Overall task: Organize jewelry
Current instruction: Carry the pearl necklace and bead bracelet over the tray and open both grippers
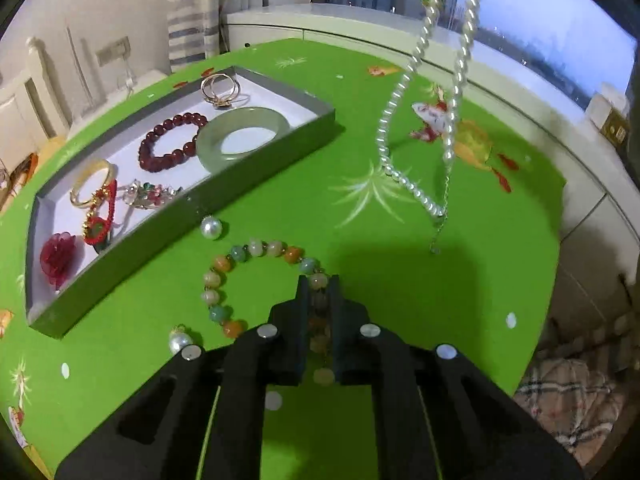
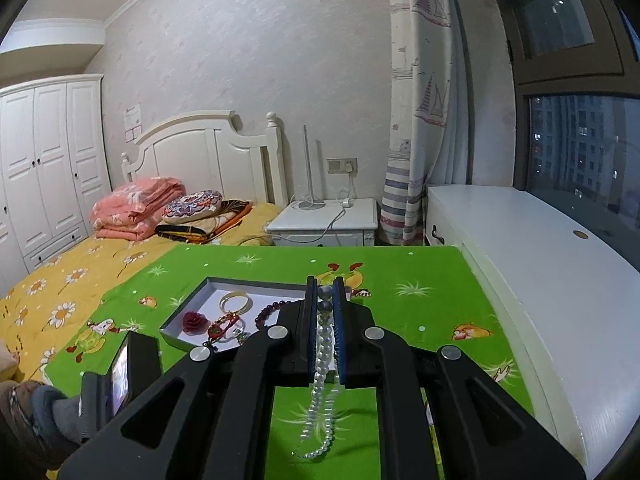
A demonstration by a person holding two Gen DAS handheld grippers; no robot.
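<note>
My left gripper [image 1: 319, 282] is shut on a multicoloured bead bracelet [image 1: 224, 268] that lies on the green tablecloth just in front of the tray. My right gripper [image 2: 325, 285] is shut on a white pearl necklace [image 2: 322, 364] and holds it high; the strand hangs down over the table in the left wrist view [image 1: 416, 68], its clasp end near the cloth. The grey tray [image 1: 256, 188] with a white floor holds a jade bangle [image 1: 242, 138], a dark red bead bracelet [image 1: 168, 142], gold rings [image 1: 219, 87], a gold bangle [image 1: 90, 182], a red cord charm and a red flower [image 1: 60, 258].
Two loose pearl earrings [image 1: 211, 227] [image 1: 179, 342] lie on the cloth next to the bead bracelet. The green table [image 2: 420, 272] stands between a bed [image 2: 80, 264] on the left and a white window bench [image 2: 540, 264] on the right. A nightstand stands beyond.
</note>
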